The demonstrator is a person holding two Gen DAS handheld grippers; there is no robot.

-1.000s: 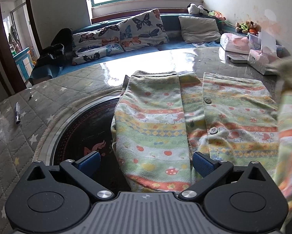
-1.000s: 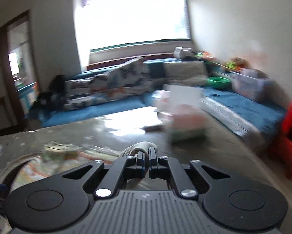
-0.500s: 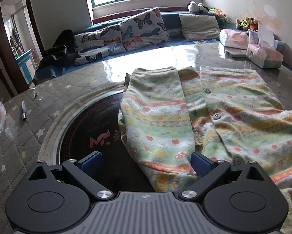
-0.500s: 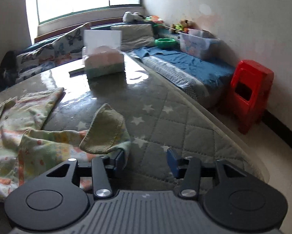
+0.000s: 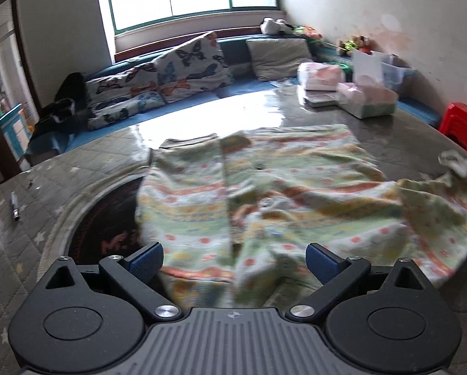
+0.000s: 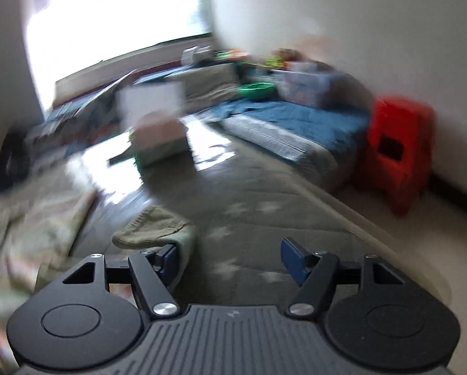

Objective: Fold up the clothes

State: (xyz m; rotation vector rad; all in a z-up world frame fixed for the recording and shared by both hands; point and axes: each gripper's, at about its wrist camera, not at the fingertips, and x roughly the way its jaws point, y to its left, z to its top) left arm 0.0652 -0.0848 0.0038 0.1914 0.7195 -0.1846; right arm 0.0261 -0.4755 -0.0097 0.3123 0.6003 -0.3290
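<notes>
A striped, patterned children's garment with buttons lies spread on the round table, its right part rumpled. My left gripper is open and empty, just above the garment's near hem. In the right wrist view the garment's sleeve cuff lies on the quilted table cover, just ahead of the left fingertip. My right gripper is open wide and holds nothing. The rest of the garment shows blurred at the left.
A tissue box and a pink packet stand at the table's far right. A pen lies at the left. A sofa with butterfly cushions runs behind. A red stool stands beside the table on the right.
My right gripper let go of the sleeve cuff, opened wider and is pulling back and swinging; the view is blurred. My left gripper rose and turned right over the garment.
</notes>
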